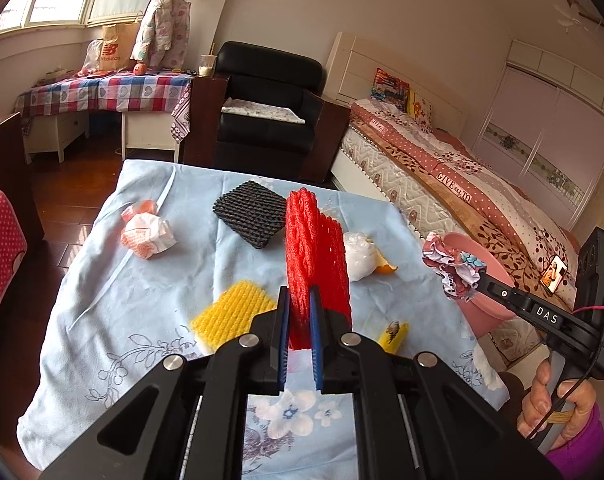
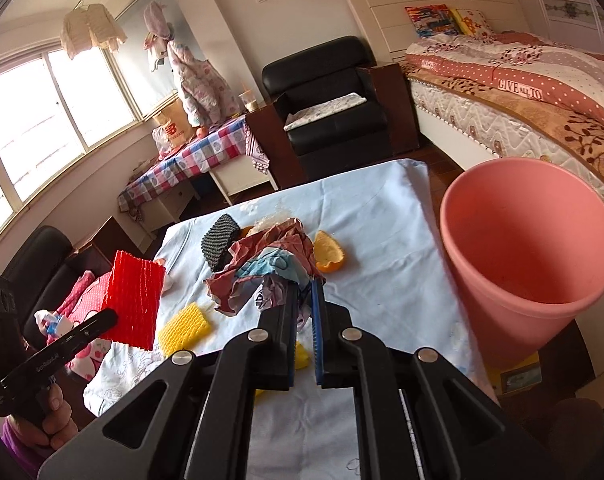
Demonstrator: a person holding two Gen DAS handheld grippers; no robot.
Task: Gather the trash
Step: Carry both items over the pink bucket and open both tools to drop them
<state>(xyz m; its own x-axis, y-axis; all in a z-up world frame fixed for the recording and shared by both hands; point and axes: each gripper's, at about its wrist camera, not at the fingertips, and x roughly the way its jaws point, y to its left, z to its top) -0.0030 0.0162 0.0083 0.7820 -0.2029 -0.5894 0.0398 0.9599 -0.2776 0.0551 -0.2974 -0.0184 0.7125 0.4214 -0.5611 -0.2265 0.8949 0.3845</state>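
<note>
Three foam nets (image 1: 317,248), two crumpled wrappers (image 1: 147,236), one pink bin (image 2: 526,256)

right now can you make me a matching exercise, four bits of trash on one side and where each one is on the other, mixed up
Things:
1. red foam net
2. crumpled wrapper
3. black foam net
4. yellow foam net

Places:
A. lying on the tablecloth at the far end
B. pinched in the right gripper, near the pink bin
C. lying on the tablecloth at the near end
D. pinched in the left gripper, lifted off the cloth

Pairs: 1-D, 2-B, 3-A, 4-C
</note>
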